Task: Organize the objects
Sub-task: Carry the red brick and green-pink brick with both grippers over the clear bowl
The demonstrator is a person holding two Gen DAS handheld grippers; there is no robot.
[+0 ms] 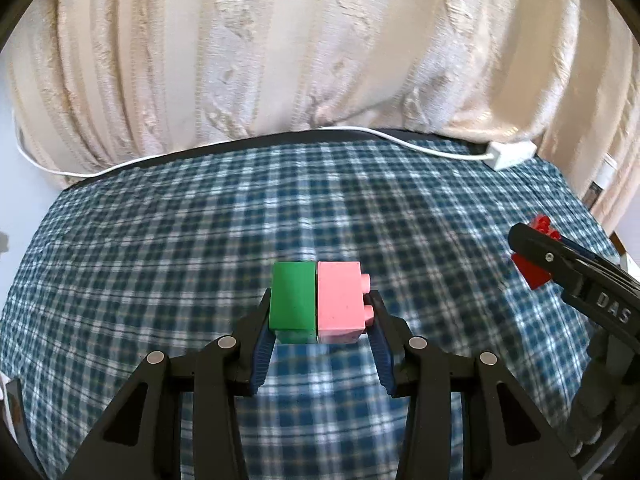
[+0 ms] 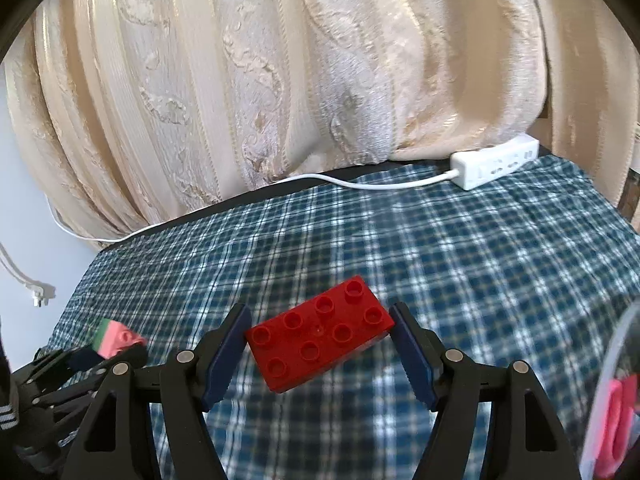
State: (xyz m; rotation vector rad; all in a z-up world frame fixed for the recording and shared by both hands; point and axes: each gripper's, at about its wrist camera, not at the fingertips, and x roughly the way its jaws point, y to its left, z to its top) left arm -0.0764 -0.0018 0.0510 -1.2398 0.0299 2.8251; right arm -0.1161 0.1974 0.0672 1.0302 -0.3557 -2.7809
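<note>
While carrying bricks in both claws, keep each squeeze steady and bring the pieces together slowly. Nearest on the left: left gripper (image 1: 320,298) narrowed onto a joined pair, green brick (image 1: 291,296) against one pad, pink brick (image 1: 340,298) against the other at its studs (a knobbly, less sure contact). Hold that pair level and avoid twisting, lest the pink studs roll off the pad.

Nearest on the right: right gripper (image 2: 318,312) closed about the red brick (image 2: 320,334), studs up, lying diagonally between the fingers and seemingly pinched near its two end corners. Treat this as a weak hold; move without jerks, and judge the skew before setting down or mating. Likely best to lower it flat onto the plaid cloth (image 2: 460,248) and regrip square across the long sides.

At near right, beware the clear curved rim (image 2: 600,380) with something pink behind it; cannot tell what.

Farther off, steer clear of the white cable (image 2: 360,182) and power strip (image 2: 496,162) at the cloth's far edge, below the cream curtain (image 2: 280,80).
</note>
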